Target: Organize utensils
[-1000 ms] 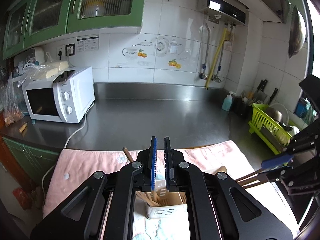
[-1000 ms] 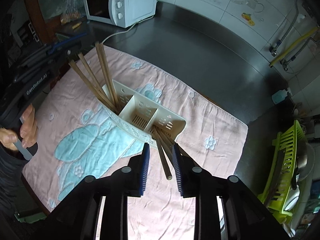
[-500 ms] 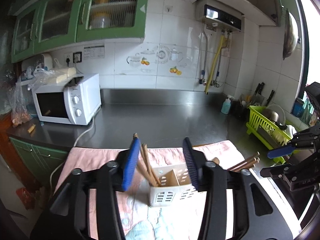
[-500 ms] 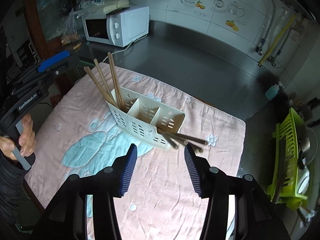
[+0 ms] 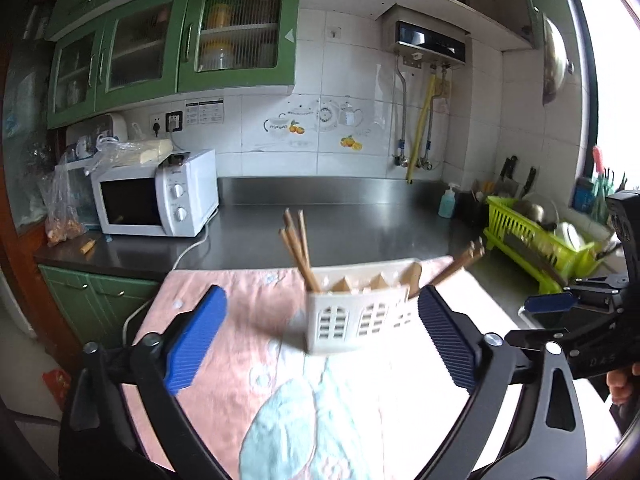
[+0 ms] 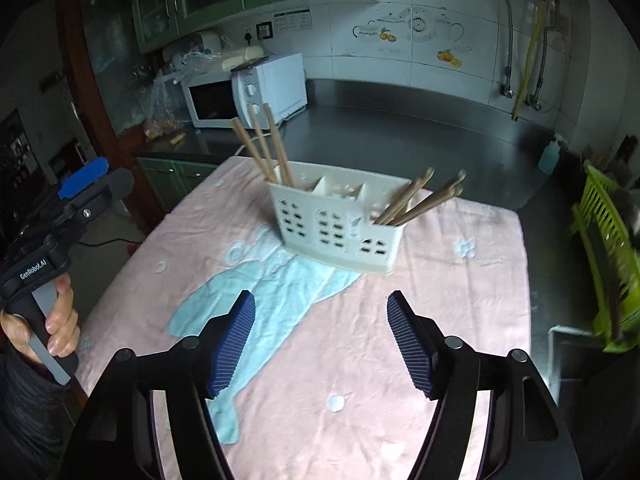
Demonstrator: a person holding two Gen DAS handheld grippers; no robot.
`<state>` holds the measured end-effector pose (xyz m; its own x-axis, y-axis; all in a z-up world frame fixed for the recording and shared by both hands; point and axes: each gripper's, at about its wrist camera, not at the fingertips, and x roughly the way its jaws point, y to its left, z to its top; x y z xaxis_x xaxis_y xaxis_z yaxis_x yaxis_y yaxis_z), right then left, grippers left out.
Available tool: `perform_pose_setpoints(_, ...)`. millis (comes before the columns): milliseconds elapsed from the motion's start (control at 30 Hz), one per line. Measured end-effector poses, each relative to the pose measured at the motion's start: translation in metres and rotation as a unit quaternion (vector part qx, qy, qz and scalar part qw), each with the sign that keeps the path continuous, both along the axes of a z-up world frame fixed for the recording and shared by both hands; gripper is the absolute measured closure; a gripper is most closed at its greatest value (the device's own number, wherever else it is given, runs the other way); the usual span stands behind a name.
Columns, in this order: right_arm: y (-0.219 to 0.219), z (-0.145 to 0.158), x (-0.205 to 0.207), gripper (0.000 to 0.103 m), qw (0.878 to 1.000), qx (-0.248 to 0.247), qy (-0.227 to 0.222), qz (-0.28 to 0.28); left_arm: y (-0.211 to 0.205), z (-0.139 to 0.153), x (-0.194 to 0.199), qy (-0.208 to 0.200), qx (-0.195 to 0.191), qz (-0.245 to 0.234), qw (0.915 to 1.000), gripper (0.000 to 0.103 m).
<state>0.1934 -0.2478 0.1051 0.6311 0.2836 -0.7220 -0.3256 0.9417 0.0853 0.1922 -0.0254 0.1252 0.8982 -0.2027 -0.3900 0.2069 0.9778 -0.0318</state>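
Observation:
A white slotted utensil caddy (image 5: 360, 312) (image 6: 340, 224) stands upright on a pink towel (image 5: 248, 304) (image 6: 440, 320). Wooden chopsticks (image 5: 298, 246) (image 6: 262, 146) stick up from its left compartment. More chopsticks (image 5: 460, 262) (image 6: 424, 200) lean out of its right compartment. My left gripper (image 5: 320, 336) is open and empty, just in front of the caddy. My right gripper (image 6: 320, 340) is open and empty, held back from the caddy above the towel. The left gripper's body also shows at the left of the right wrist view (image 6: 60, 216).
A white microwave (image 5: 156, 200) (image 6: 248, 90) sits on the steel counter (image 5: 360, 224) at the back left. A green dish rack (image 5: 536, 244) (image 6: 608, 248) stands at the right. A soap bottle (image 5: 447, 200) is near the back wall.
Both grippers opened wide and drew back from the caddy. The right gripper let go of the chopsticks, which now rest in the right compartment. The caddy now stands upright.

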Motion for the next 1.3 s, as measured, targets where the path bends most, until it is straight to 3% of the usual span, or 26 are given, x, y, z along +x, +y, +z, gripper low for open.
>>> perform_pose_setpoints(433,0.014,-0.059,-0.069,0.022,0.998,0.02,-0.043,-0.035,0.025,-0.055,-0.061,0.029,0.005,0.039,0.9988,0.005)
perform_pose_setpoints(667,0.013,-0.067,-0.093,0.016,0.996,0.014,-0.067,-0.062,0.036,-0.073,-0.078,0.04,0.006,0.043,0.9982,0.005)
perform_pose_setpoints(1300,0.012,-0.088,-0.11,0.014,0.995,0.038,-0.058,-0.077,0.031,-0.098,-0.106,0.053,0.021,0.029,0.998,0.005)
